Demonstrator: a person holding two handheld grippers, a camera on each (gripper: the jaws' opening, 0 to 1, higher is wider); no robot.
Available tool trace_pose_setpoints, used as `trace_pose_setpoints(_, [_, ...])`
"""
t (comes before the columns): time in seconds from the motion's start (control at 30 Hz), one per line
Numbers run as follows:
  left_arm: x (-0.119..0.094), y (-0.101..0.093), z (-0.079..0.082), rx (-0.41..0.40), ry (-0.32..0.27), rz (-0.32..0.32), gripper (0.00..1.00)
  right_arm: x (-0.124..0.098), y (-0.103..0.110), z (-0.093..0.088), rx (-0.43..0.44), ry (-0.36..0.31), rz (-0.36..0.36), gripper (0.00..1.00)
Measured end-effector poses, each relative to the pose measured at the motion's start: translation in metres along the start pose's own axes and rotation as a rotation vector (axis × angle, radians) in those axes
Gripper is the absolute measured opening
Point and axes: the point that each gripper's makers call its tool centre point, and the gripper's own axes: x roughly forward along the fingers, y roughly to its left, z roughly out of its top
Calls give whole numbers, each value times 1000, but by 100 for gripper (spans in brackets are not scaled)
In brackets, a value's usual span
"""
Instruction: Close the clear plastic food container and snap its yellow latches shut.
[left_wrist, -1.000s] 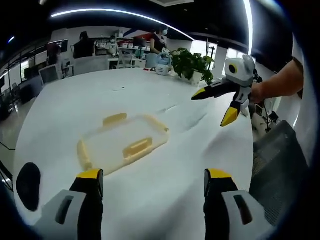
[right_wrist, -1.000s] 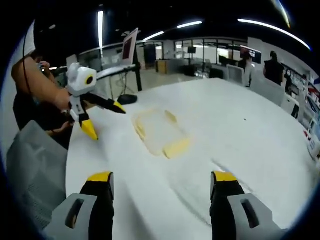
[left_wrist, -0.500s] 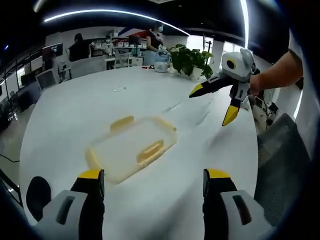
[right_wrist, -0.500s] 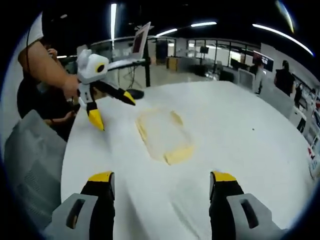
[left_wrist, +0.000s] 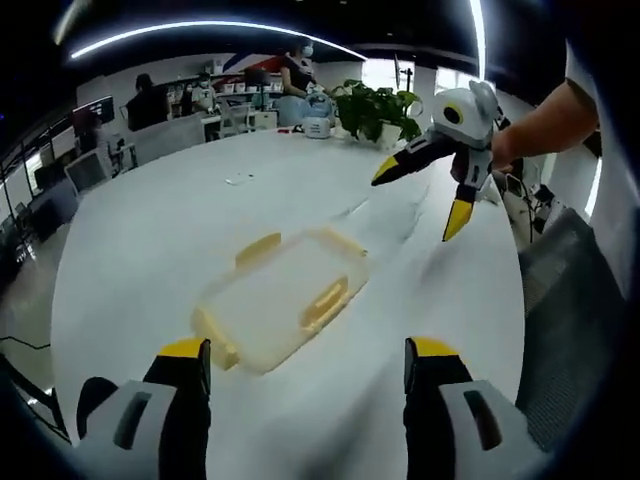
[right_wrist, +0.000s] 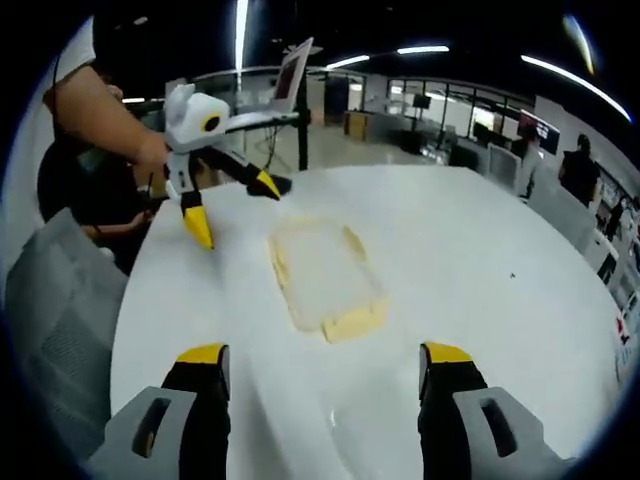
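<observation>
White table (left_wrist: 150, 230); container (left_wrist: 283, 305) ahead of open tongs (left_wrist: 305, 365)

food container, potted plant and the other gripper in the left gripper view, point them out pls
food container (left_wrist: 283, 302), left gripper view, on its clear lid
potted plant (left_wrist: 377, 109), left gripper view, on its leaves
right gripper (left_wrist: 418, 198), left gripper view, midway between its yellow tips

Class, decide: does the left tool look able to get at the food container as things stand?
Probably yes. The left tool is open, and only bare white table lies between it and the container.
</observation>
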Motion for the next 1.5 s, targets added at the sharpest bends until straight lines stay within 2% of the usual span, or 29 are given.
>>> trace_pose_setpoints(0.67, [2, 24, -4, 130, 76, -20, 79, 25, -5, 11, -88, 43, 55, 77])
trace_pose_setpoints(0.83, [3, 29, -4, 171, 97, -24, 79, 35, -1, 11, -149, 74, 86, 77])
trace_pose_setpoints(1.33, [8, 42, -10, 235, 150, -64, 77, 51, -4, 15, -243, 114, 137, 77])
trace_pose_setpoints(1.5, [11, 46, -13, 309, 190, -86, 77, 58, -8, 18, -254, 122, 141, 78])
